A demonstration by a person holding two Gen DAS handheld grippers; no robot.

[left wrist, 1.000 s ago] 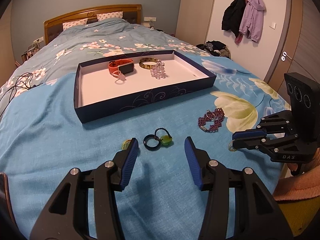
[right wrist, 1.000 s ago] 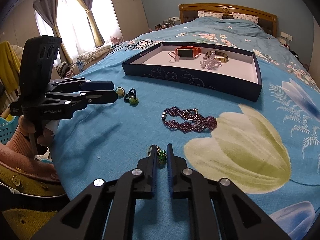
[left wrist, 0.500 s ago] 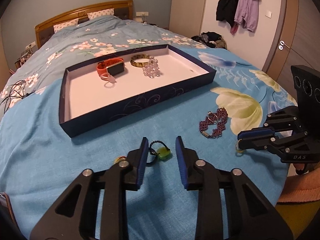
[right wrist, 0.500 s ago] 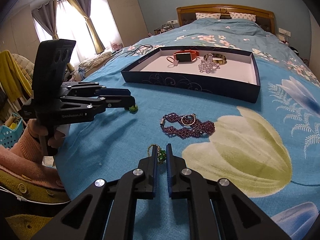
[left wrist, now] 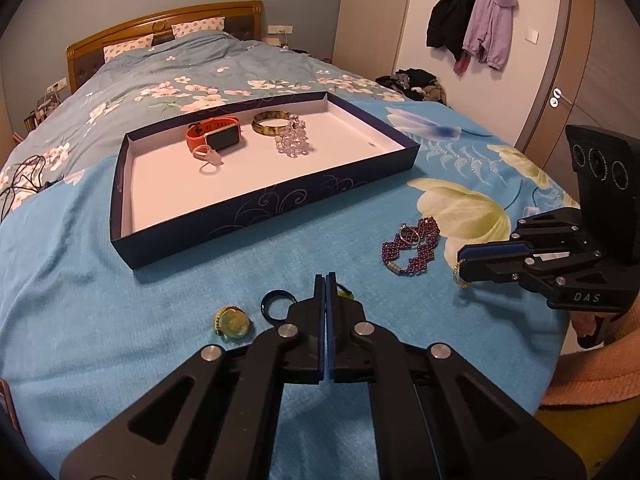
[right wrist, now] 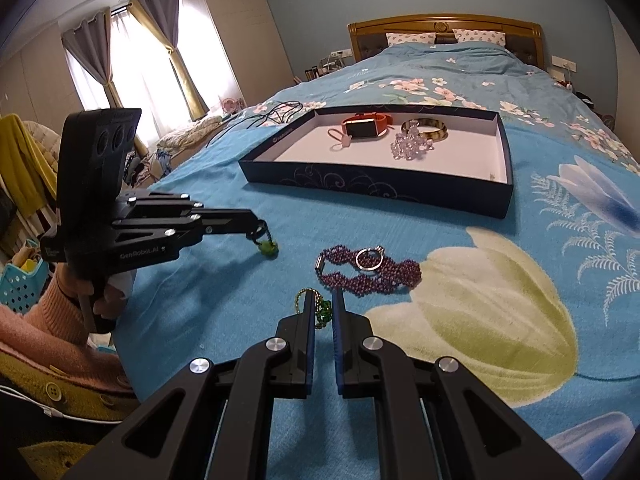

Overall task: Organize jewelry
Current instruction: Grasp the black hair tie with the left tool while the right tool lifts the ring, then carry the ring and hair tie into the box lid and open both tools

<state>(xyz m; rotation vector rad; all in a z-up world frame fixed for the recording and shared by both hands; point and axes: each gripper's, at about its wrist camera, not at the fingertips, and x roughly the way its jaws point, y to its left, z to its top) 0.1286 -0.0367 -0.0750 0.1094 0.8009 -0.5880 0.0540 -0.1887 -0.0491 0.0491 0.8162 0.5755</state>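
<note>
My left gripper is shut on the black cord of a green-bead charm, which hangs just above the bedspread. My right gripper is shut on a gold chain with green beads. A purple bead bracelet with a silver ring on it lies between the grippers. A black ring and a yellow-green charm lie left of my left gripper. The dark blue tray ahead holds an orange watch, a gold bangle and a crystal bracelet.
Everything rests on a bed with a blue flowered cover. Black cables lie on the bed at the far left. Coats hang on the wall to the right. The person's pink sleeve shows at the bed's near edge.
My left gripper has closed from wide open onto the green charm's cord and lifted it off the bedspread. My right gripper stays shut on the gold chain.
</note>
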